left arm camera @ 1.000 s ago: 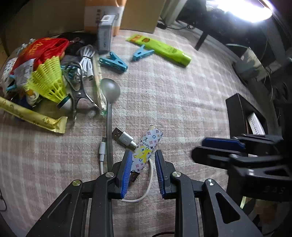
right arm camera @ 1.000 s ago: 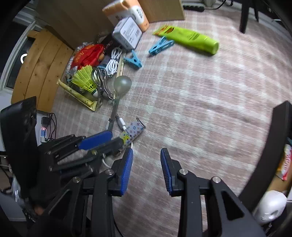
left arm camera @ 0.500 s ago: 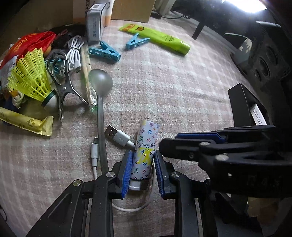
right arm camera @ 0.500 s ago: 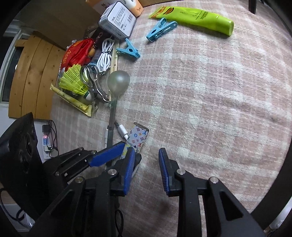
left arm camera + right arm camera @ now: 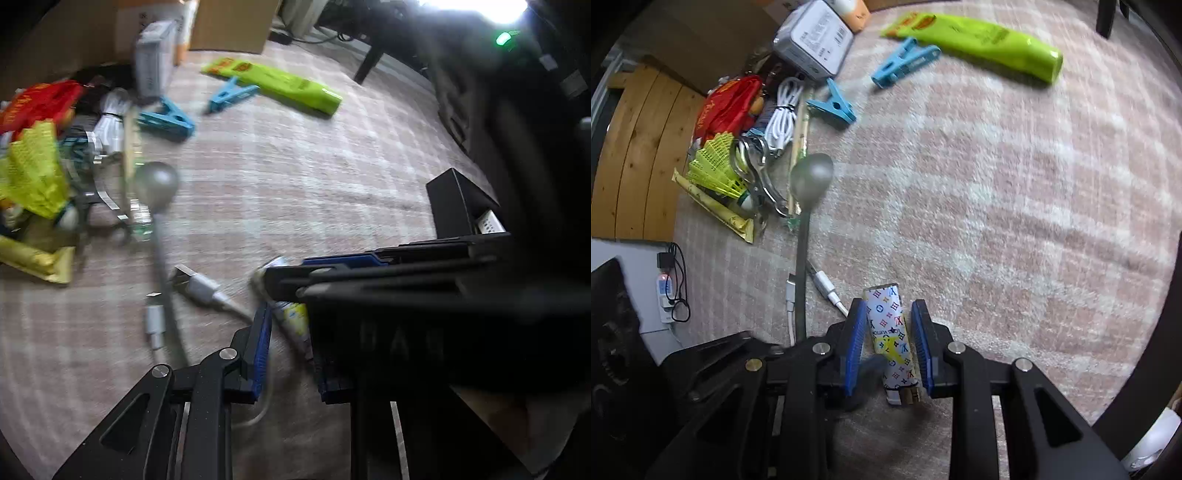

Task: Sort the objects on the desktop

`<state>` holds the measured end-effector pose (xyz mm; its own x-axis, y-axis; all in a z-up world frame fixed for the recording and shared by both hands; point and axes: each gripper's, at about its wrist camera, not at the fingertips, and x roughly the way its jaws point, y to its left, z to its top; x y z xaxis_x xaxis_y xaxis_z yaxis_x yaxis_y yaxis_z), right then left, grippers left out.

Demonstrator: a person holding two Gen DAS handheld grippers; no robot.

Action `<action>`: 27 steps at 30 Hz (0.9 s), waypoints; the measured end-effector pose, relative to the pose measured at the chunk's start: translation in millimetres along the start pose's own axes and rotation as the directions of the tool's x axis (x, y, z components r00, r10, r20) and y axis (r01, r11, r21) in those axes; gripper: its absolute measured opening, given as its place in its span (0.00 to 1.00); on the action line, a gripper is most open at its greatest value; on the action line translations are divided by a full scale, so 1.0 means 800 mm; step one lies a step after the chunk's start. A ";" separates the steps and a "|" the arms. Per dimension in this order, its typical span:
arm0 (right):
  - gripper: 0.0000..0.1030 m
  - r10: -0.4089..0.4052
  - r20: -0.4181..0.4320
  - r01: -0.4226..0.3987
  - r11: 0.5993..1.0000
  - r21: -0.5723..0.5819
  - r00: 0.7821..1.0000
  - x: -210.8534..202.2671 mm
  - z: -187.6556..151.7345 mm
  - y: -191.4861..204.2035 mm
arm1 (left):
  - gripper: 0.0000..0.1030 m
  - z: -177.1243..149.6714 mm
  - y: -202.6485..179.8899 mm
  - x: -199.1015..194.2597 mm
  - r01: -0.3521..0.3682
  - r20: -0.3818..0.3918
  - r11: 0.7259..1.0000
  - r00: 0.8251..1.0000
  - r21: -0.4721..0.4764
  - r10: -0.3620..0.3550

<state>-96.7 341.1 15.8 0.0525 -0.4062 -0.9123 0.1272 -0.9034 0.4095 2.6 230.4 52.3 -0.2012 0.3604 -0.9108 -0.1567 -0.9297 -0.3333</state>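
Observation:
A white lighter [image 5: 890, 332] with a coloured monogram print lies on the pink checked cloth [image 5: 1015, 221]. My right gripper [image 5: 888, 343] points steeply down and straddles it, with a gap showing at its right pad, so it is open. In the left wrist view the same lighter [image 5: 293, 321] sits between the blue pads of my left gripper [image 5: 291, 343]. Those jaws are closing, with a gap still showing at the left pad. The right gripper [image 5: 291, 275] crosses in from the right and hides the left gripper's other pad.
A grey spoon [image 5: 812, 177] and a white USB cable [image 5: 823, 282] lie just left of the lighter. Farther off are two blue clothes pegs [image 5: 905, 62], a green tube [image 5: 990, 40], a grey box [image 5: 812, 40] and a pile with a yellow shuttlecock [image 5: 716, 170]. A black box [image 5: 458, 206] stands at the right.
My right gripper has come down and across until its jaws straddle the lighter. The left gripper's jaws have narrowed around the lighter, which has turned a little.

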 end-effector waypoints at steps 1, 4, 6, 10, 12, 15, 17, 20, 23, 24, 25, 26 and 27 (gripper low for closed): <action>0.26 -0.003 0.002 0.003 1.000 -0.006 1.000 -0.001 -0.001 0.000 | 0.18 -0.003 0.003 -0.005 -0.013 0.006 1.000 1.000 0.001 0.013; 0.26 -0.014 -0.009 0.014 0.999 -0.049 1.000 0.000 -0.007 0.008 | 0.18 -0.016 0.007 -0.020 -0.045 0.015 0.998 0.999 0.035 0.044; 0.26 -0.026 -0.025 0.024 0.996 -0.083 0.999 0.004 -0.013 0.015 | 0.26 -0.030 0.003 -0.026 -0.074 0.013 0.994 0.997 0.076 0.073; 0.26 -0.081 -0.009 0.079 0.987 -0.141 0.997 0.005 -0.019 0.025 | 0.30 -0.050 -0.008 -0.024 -0.108 -0.003 0.984 0.994 0.142 0.110; 0.25 -0.111 -0.006 0.108 0.981 -0.159 0.994 0.005 -0.020 0.027 | 0.32 -0.057 -0.011 -0.021 -0.143 -0.003 0.977 0.989 0.156 0.145; 0.23 -0.143 -0.008 0.139 0.973 -0.182 0.990 0.004 -0.022 0.027 | 0.32 -0.068 -0.018 -0.023 -0.184 0.028 0.965 0.983 0.189 0.182; 0.23 -0.147 -0.010 0.143 0.972 -0.185 0.989 0.002 -0.021 0.023 | 0.38 -0.076 -0.025 -0.024 -0.207 0.040 0.949 0.978 0.236 0.203; 0.23 -0.151 -0.018 0.145 0.974 -0.177 0.988 0.000 -0.018 0.017 | 0.39 -0.091 -0.042 -0.019 -0.275 0.068 0.895 0.961 0.352 0.269; 0.22 -0.157 -0.022 0.150 0.971 -0.186 0.987 0.000 -0.017 0.017 | 0.39 -0.096 -0.055 -0.010 -0.335 0.102 0.834 0.940 0.439 0.324; 0.22 -0.165 -0.021 0.158 0.969 -0.189 0.986 0.000 -0.017 0.017 | 0.39 -0.096 -0.060 -0.003 -0.368 0.123 0.797 0.927 0.478 0.354; 0.22 -0.172 -0.022 0.164 0.967 -0.192 0.985 0.000 -0.017 0.017 | 0.39 -0.096 -0.062 0.000 -0.378 0.130 0.782 0.923 0.495 0.363; 0.23 -0.169 -0.023 0.161 0.967 -0.197 0.985 -0.002 -0.020 0.014 | 0.37 -0.095 -0.062 0.005 -0.381 0.130 0.770 0.920 0.512 0.369; 0.23 -0.165 -0.027 0.156 0.967 -0.202 0.986 -0.003 -0.022 0.013 | 0.35 -0.090 -0.060 0.013 -0.377 0.116 0.770 0.920 0.514 0.373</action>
<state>-78.1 334.8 21.9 0.0573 -0.2477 -0.9671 0.3315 -0.9091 0.2525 78.0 273.0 41.3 -0.3560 -0.0067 -0.9344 -0.5417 -0.8133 0.2122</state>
